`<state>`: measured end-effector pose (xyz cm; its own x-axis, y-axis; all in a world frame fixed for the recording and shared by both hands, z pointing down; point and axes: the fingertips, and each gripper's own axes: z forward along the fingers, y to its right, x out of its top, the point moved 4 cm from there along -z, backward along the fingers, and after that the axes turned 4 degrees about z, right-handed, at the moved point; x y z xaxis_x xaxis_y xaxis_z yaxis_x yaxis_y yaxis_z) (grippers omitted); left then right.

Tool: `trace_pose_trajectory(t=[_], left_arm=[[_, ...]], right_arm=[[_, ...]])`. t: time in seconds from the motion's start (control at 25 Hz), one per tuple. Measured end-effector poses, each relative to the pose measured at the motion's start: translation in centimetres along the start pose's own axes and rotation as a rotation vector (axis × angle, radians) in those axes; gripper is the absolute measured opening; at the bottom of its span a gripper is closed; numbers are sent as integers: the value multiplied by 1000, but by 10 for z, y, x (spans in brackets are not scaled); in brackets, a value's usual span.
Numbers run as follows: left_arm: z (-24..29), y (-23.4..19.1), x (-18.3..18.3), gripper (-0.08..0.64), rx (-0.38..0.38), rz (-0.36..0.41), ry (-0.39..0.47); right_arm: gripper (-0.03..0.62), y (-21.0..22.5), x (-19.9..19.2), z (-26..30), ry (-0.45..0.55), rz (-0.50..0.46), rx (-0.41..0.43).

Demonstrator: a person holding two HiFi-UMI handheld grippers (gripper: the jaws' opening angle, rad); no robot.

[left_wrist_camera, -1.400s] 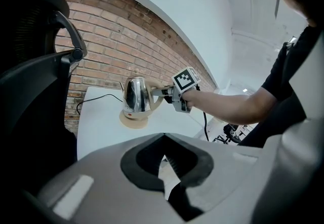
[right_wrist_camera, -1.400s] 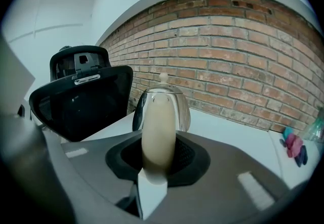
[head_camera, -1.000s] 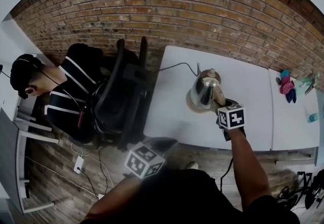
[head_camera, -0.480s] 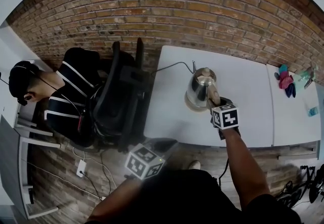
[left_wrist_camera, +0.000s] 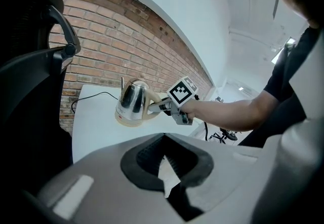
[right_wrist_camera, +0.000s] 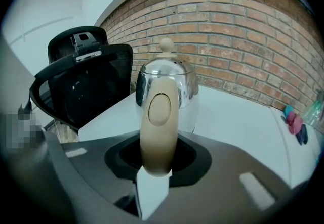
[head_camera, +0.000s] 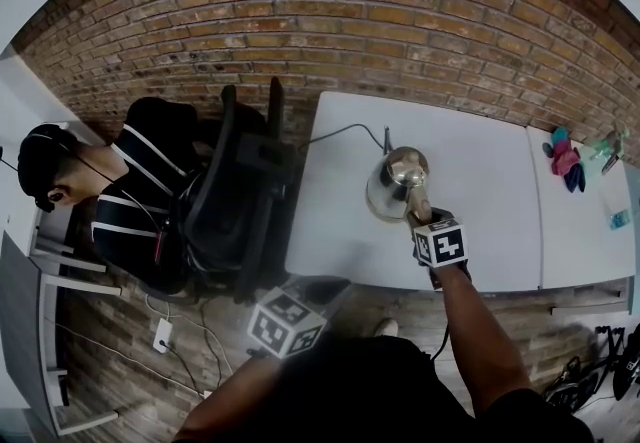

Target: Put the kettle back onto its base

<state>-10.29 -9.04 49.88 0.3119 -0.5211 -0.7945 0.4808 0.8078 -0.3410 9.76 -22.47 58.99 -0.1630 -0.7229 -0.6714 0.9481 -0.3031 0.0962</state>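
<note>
A shiny steel kettle (head_camera: 397,181) with a beige handle (head_camera: 415,201) stands upright on the white table (head_camera: 480,161). A beige disc (left_wrist_camera: 125,121), the base as far as I can tell, shows under it, and a black cord (head_camera: 345,131) runs off towards the wall. My right gripper (head_camera: 420,216) holds the handle (right_wrist_camera: 158,117) from the near side. Its jaws have just been opening a little, with the handle still between them. My left gripper (head_camera: 312,293) hangs below the table's near edge, away from the kettle (left_wrist_camera: 132,99). Nothing is between its jaws.
A black office chair (head_camera: 235,191) stands against the table's left side, and a seated person (head_camera: 130,191) is beyond it. A brick wall (head_camera: 400,21) runs behind. A second table at the right carries small coloured items (head_camera: 570,166).
My right gripper has come down and a little leftward with the kettle, which now sits lower. The left gripper has stayed where it was.
</note>
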Motion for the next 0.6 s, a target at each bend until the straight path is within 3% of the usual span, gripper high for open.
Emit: trace_pose_trajectory(t=[0.48, 0.6], left_arm=[[5, 8, 0, 1, -7, 10, -12], [7, 10, 1, 1, -6, 11, -13]], right_arm=[[126, -1, -8, 1, 11, -23, 21], [155, 0, -11, -2, 21, -19, 29]])
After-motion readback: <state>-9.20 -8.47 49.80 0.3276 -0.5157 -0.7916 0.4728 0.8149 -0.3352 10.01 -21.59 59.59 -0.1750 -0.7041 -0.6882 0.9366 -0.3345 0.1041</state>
